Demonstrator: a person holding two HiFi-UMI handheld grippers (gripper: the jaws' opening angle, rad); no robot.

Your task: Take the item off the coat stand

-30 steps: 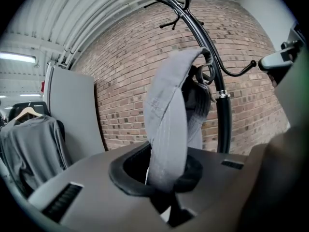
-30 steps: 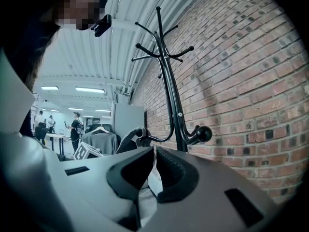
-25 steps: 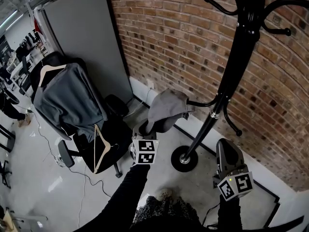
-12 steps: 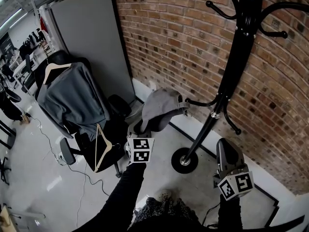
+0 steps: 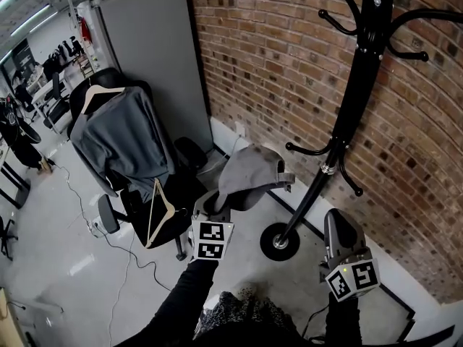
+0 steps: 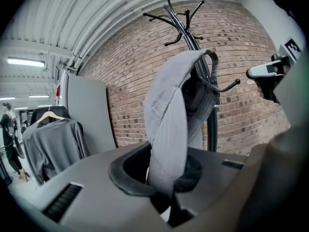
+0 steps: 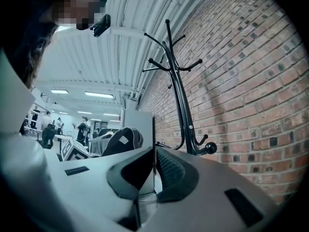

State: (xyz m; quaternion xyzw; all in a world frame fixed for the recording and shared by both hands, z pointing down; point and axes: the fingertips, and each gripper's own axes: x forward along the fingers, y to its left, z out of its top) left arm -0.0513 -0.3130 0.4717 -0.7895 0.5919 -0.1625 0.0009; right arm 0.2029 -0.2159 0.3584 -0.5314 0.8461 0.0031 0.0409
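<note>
A grey cap point(image 5: 248, 173) is pinched by its brim in my left gripper point(image 5: 216, 203), which is shut on it. The cap hangs free just left of and below the low hook point(image 5: 304, 150) of the black coat stand point(image 5: 355, 96), apart from it. In the left gripper view the cap point(image 6: 166, 124) rises out of the gripper point(image 6: 164, 172) in front of the stand point(image 6: 186, 30). My right gripper point(image 5: 338, 221) sits low beside the stand's round base point(image 5: 278, 242), shut with nothing in it. The right gripper view shows that gripper point(image 7: 153, 170) and the stand point(image 7: 176, 86).
A brick wall point(image 5: 282, 56) runs behind the stand. A grey partition panel point(image 5: 163, 56) leans against it. To the left, a black office chair carries a grey jacket point(image 5: 123, 136) on a hanger, and a bare wooden hanger point(image 5: 156, 214). A cable point(image 5: 108, 241) trails on the floor.
The cap has come off the low hook and moved a little down and away from it with my left gripper. The right gripper has stayed put.
</note>
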